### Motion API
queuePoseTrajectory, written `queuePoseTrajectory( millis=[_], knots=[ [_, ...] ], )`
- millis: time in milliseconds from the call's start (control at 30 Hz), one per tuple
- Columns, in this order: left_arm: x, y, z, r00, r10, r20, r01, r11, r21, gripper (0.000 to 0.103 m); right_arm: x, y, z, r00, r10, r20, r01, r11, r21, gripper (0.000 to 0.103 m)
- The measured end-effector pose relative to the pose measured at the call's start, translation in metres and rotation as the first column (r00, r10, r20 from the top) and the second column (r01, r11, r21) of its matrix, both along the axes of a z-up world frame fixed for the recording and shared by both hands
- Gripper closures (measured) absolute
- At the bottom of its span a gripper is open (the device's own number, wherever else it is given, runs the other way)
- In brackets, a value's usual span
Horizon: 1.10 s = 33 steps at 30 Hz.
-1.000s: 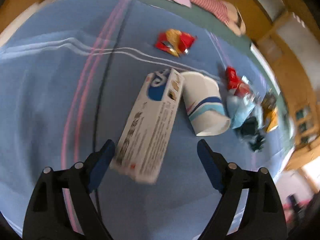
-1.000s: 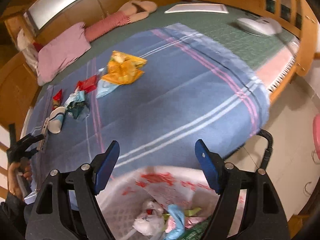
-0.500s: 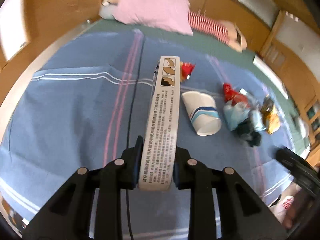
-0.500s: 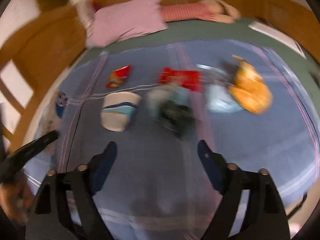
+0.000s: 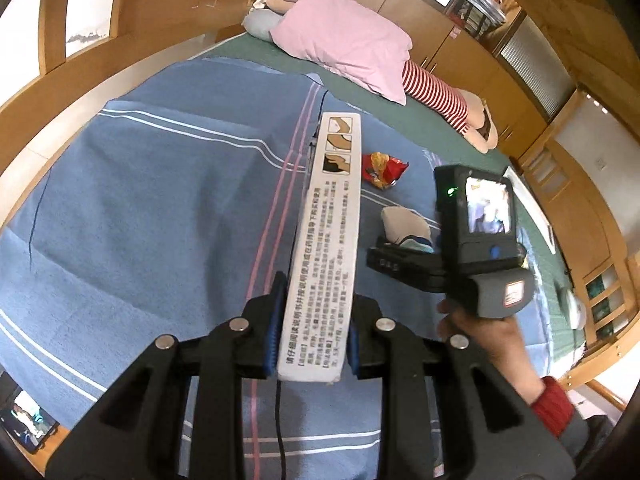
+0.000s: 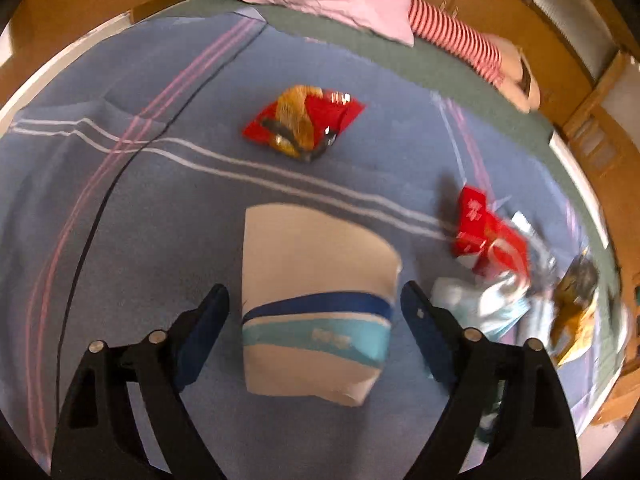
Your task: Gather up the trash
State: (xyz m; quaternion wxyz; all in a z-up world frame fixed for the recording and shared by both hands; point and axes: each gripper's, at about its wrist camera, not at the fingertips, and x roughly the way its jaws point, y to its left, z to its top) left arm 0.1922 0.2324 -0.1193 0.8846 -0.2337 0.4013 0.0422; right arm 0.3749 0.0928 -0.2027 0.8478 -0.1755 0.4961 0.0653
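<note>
With the left gripper [image 5: 310, 336] clamped on the long white printed carton [image 5: 326, 248], the wide-open, empty right gripper [image 6: 314, 322] should straddle the white blue-banded paper cup [image 6: 316, 304] lying mid-bed and squeeze gently.

Location: a home bedroom. Indicators: a bed [image 5: 140, 200] covered with a blue striped blanket [image 6: 120, 208], a pink pillow [image 5: 344, 36] at its head, a red-and-white striped cushion [image 5: 436, 88] beside the pillow, and wooden wall panelling with built-in cabinets [image 5: 472, 52].

Chinese instructions on white box [image 5: 326, 248] (partly legible)
</note>
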Motion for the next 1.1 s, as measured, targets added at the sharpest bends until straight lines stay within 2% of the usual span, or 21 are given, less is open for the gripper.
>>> queuePoseTrajectory(
  millis=[33,167,267,400,700,967,1100],
  knots=[
    [0.0,0.001,0.0,1.0,-0.001,0.002,0.001,1.0,-0.002,0.077,0.001,-0.002,-0.002,1.0,-0.016,-0.01,0.016,1.0,0.008,0.034],
    [0.002,-0.003,0.002,1.0,-0.008,0.01,0.008,1.0,-0.006,0.077,-0.005,-0.005,-0.002,1.0,-0.014,0.006,0.013,1.0,0.02,0.035],
    [0.003,-0.002,0.0,1.0,-0.009,0.008,0.009,1.0,-0.003,0.077,-0.015,-0.011,0.002,1.0,-0.017,-0.001,0.017,0.998,0.062,0.036],
    [0.006,-0.002,-0.004,1.0,-0.006,-0.009,0.006,1.0,0.0,0.077,-0.04,-0.02,0.01,1.0,-0.011,-0.009,0.012,0.992,0.123,0.036],
    [0.012,-0.005,-0.009,0.999,-0.016,-0.034,0.016,1.0,0.008,0.077,-0.095,-0.048,0.029,1.0,0.006,-0.004,-0.005,0.981,0.192,0.036],
    [0.014,-0.006,-0.009,0.999,-0.026,-0.036,0.027,0.999,0.019,0.077,-0.149,-0.087,0.044,0.992,-0.123,0.013,0.115,0.955,0.274,0.036],
    [0.012,-0.009,-0.009,0.999,-0.037,-0.035,0.038,0.999,0.026,0.077,-0.159,-0.098,0.046,0.989,-0.148,0.003,0.141,0.952,0.27,0.036]
  ],
)
